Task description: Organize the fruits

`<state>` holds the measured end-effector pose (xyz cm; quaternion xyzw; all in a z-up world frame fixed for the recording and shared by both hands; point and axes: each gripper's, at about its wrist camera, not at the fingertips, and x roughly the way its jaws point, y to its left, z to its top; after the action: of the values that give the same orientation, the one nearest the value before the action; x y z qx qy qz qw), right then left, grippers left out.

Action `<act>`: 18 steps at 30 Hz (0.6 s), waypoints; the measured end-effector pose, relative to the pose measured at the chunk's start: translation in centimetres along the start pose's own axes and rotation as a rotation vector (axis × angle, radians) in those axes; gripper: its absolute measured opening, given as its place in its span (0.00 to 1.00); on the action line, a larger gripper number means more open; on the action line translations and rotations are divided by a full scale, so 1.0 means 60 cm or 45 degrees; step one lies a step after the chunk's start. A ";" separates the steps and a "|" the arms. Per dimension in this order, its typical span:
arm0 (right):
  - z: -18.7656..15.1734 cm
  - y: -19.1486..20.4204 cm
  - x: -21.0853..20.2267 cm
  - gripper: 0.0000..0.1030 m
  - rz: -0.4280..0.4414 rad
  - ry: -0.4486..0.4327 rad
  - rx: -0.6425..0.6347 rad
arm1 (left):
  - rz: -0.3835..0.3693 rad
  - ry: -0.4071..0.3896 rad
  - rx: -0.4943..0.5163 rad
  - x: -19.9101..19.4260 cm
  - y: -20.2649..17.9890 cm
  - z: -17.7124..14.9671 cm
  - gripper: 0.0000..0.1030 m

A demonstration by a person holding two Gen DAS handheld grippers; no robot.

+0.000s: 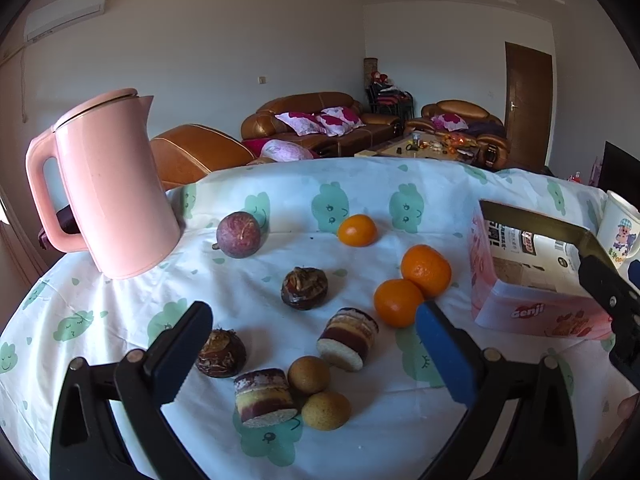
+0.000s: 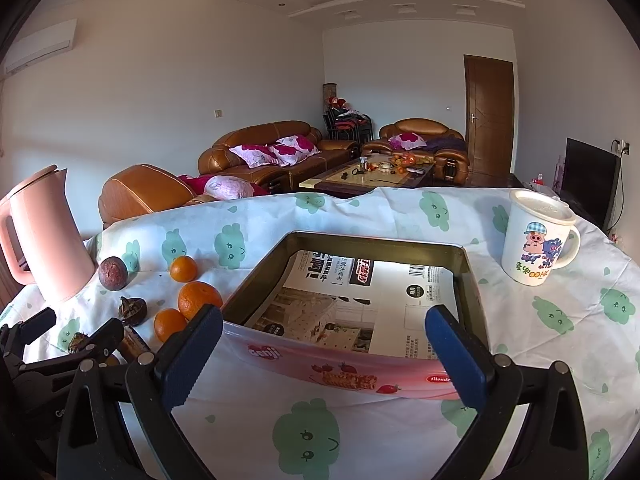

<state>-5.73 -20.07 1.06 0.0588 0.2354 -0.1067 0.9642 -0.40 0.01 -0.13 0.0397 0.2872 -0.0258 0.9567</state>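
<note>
Right now both grippers hang over the table (image 1: pixel 120 320) with its white cloth printed in green clouds, and neither one grips anything. The left gripper (image 1: pixel 314 332) has its jaws spread wide above the scattered fruit, nothing between them but open air. Under and ahead of it lie three oranges: a small one (image 1: pixel 357 230) farther back, and a pair touching each other, the larger (image 1: pixel 426 270) behind the nearer one (image 1: pixel 397 303), which sits just beside the left gripper's blue pad. A purple passion fruit (image 1: pixel 239 234) rests near the foot of the pink kettle (image 1: pixel 108 184). Two dark water chestnuts show too, one mid-cloth (image 1: pixel 304 288) and one close to the black finger (image 1: pixel 221 354). Two cut lengths of sugarcane (image 1: pixel 348 338) (image 1: pixel 264 398) lie nearer still, with two brownish round fruits (image 1: pixel 309 375) (image 1: pixel 326 410) touching each other beside the lower piece. The right gripper (image 2: pixel 324 332) hovers with its jaws likewise spread, straddling the near wall of an open pink Genji box (image 2: pixel 344 376), which holds only printed paper on its floor; all the fruit lies outside it, to its left. A lidded white mug (image 2: pixel 534 240) with a cartoon pig stands off to the box's right.
</note>
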 end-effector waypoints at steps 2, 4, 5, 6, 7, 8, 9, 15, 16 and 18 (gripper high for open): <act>0.001 -0.002 0.000 0.99 0.002 -0.002 0.005 | -0.001 0.001 0.004 -0.001 -0.002 0.001 1.00; 0.001 -0.002 0.001 0.99 0.001 -0.001 0.006 | -0.001 0.001 0.002 -0.002 -0.002 0.000 1.00; 0.001 -0.002 0.001 0.99 0.000 0.001 0.005 | -0.001 0.001 0.002 -0.002 -0.003 0.000 1.00; 0.000 -0.003 0.001 0.99 0.000 0.002 0.004 | -0.002 0.002 0.002 -0.002 -0.003 0.000 1.00; 0.000 -0.003 0.001 0.99 0.001 0.002 0.004 | 0.000 0.001 0.004 -0.002 -0.003 0.000 1.00; 0.001 -0.002 0.001 0.99 0.001 0.001 0.004 | 0.000 0.003 0.005 -0.002 -0.004 -0.001 1.00; 0.001 -0.002 0.001 0.99 0.000 0.000 0.004 | -0.001 0.003 0.006 -0.002 -0.004 0.000 1.00; 0.000 -0.002 0.002 0.99 -0.001 0.006 0.003 | -0.002 0.004 0.005 -0.002 -0.005 -0.001 1.00; 0.000 -0.002 0.002 0.99 -0.002 0.007 0.003 | -0.001 0.005 0.004 -0.002 -0.004 0.000 1.00; 0.000 -0.002 0.003 0.99 -0.002 0.008 0.003 | -0.001 0.006 0.004 -0.002 -0.005 0.000 1.00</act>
<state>-5.60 -20.24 0.99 0.0600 0.2383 -0.1073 0.9634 -0.54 -0.27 -0.09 0.0410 0.2893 -0.0264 0.9560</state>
